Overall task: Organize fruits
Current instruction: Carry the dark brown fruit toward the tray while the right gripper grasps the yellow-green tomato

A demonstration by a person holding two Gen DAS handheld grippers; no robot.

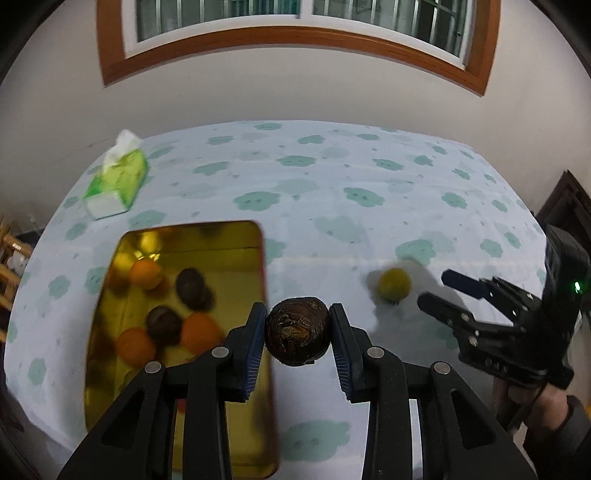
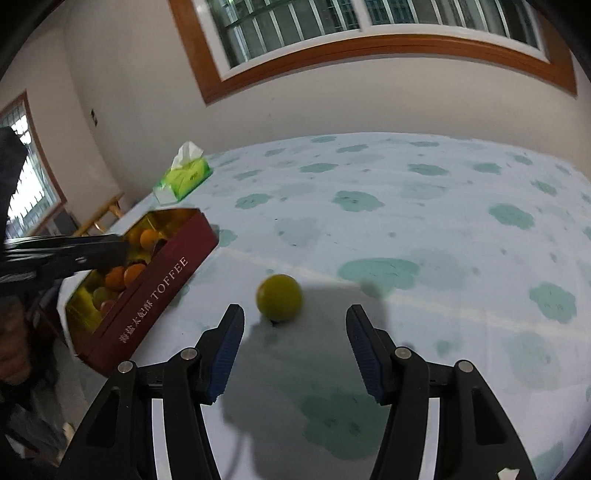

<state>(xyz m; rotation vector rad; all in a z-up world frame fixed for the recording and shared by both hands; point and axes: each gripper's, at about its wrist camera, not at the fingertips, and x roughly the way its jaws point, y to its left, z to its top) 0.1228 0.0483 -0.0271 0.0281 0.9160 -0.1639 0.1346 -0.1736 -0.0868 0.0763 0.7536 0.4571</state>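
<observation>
The left gripper [image 1: 297, 332] is clamped on a dark brown fruit [image 1: 297, 331], one blue pad pressed against each side of it, and holds it in the air just beside the right edge of the box [image 1: 263, 266]. The right gripper [image 2: 295, 349] has its jaws apart with nothing between them; its fingertips sit just short of a yellow-green fruit [image 2: 279, 297] that lies on the tablecloth [image 2: 424, 229] a little left of the gap between the jaws.

The box is a dark red tin with a shiny gold inside and the word TOFFEE printed on its long side. In it lie three oranges [image 1: 146, 273] and two more dark brown fruits [image 1: 192, 286], loosely grouped toward the middle. In the right wrist view a few more yellowish and reddish round things show at the near end of the tin, too blurred to name.

A green tissue pack [image 1: 116, 182] with a white tissue sticking up stands well behind the tin near the far left edge of the table. The cloth is pale blue with green cloud shapes. Behind the table are a plain wall and a wood-framed window [image 1: 295, 33]. A sleeve and hand [image 1: 546, 402] grip the right tool's handle.
</observation>
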